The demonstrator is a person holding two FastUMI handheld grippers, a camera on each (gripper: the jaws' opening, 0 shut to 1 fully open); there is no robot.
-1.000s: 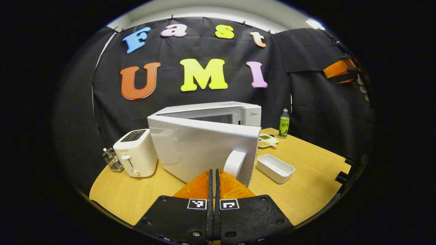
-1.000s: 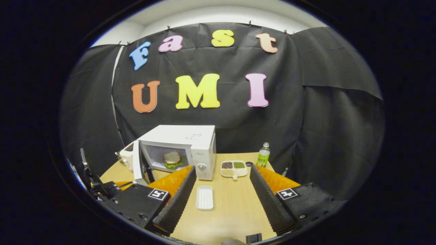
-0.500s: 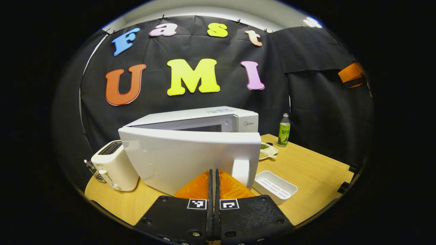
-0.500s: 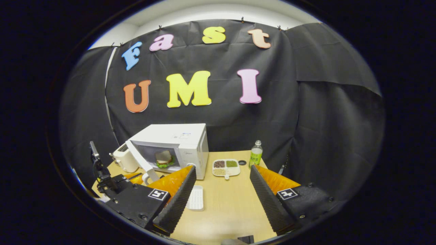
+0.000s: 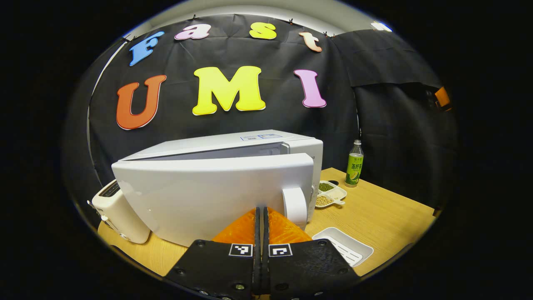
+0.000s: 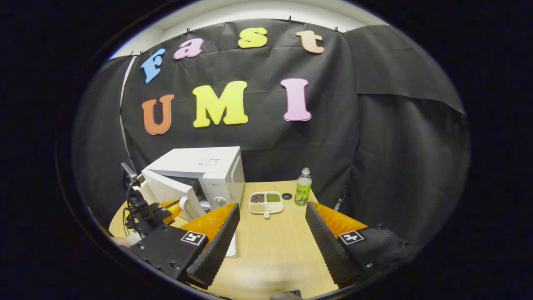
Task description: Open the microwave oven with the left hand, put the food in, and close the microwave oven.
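Closing is the step in hand: the microwave oven (image 5: 291,143) stands on the wooden table (image 5: 374,212) with its door (image 5: 208,196) swung most of the way home, only a narrow wedge of gap left along the top edge in the left gripper view. The left gripper (image 5: 261,218) has its fingers pressed together with nothing between them, and their tips lie against or just short of the door's outer face, beside the white handle (image 5: 294,207); actual contact cannot be judged from this angle. The right gripper (image 6: 270,225) hangs spread wide and empty over the bare table, well apart from the oven. The next move probably calls for a steady push on the door near its handle side until the latch catches, gentle enough not to shove the oven back toward the toaster (image 5: 118,216). The food is judged to be inside, but the door hides the cavity in both views, so that cannot be confirmed. In the right gripper view the left gripper (image 6: 164,210) sits small beside the door and its details are hard to make out. A white tray (image 5: 345,248) lies empty near the front edge, a divided dish of beans (image 6: 266,202) and a green bottle (image 6: 303,187) farther back
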